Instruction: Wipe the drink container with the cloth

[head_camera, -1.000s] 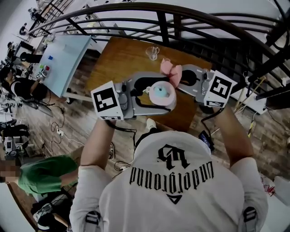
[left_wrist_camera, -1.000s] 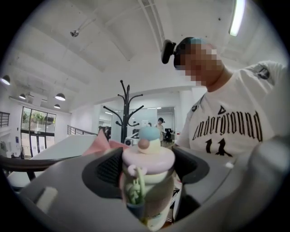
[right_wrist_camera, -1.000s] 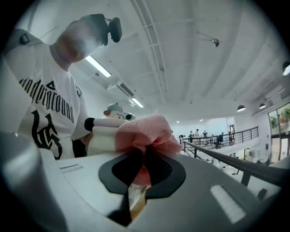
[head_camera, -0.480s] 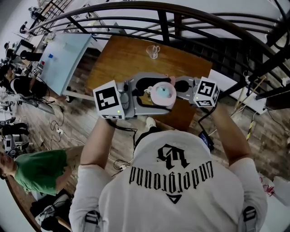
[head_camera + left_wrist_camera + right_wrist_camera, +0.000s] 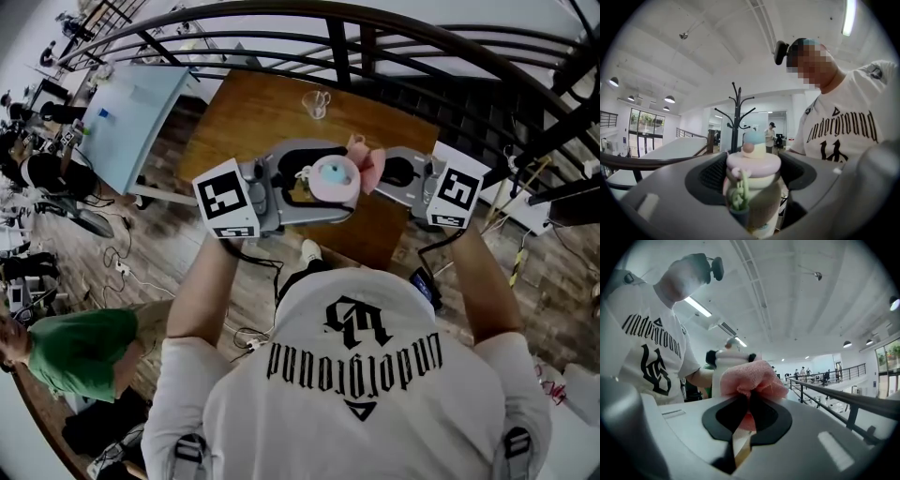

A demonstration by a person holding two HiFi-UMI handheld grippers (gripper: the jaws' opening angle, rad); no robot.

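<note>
The drink container [image 5: 333, 178], a small bottle with a pink lid and a pale blue knob, is held upright above the wooden table [image 5: 253, 117]. My left gripper [image 5: 314, 183] is shut on the drink container [image 5: 752, 190], its jaws pressed on both sides of the body, a green loop hanging from the lid. My right gripper [image 5: 380, 171] is shut on a bunched pink cloth [image 5: 366, 164]. In the right gripper view the cloth [image 5: 752, 376] lies against the side of the white container [image 5: 729, 363] just beyond it.
A clear glass cup [image 5: 316, 103] stands near the table's far edge. A black metal railing [image 5: 356, 37] curves behind the table. A pale blue-white table [image 5: 131, 117] stands to the left, with cables and a person in green [image 5: 84, 352] on the wood floor below.
My right gripper swung in close against the container half a second ago, then drew back right, so the pink cloth shows beside the lid again. The left gripper and container barely moved.
</note>
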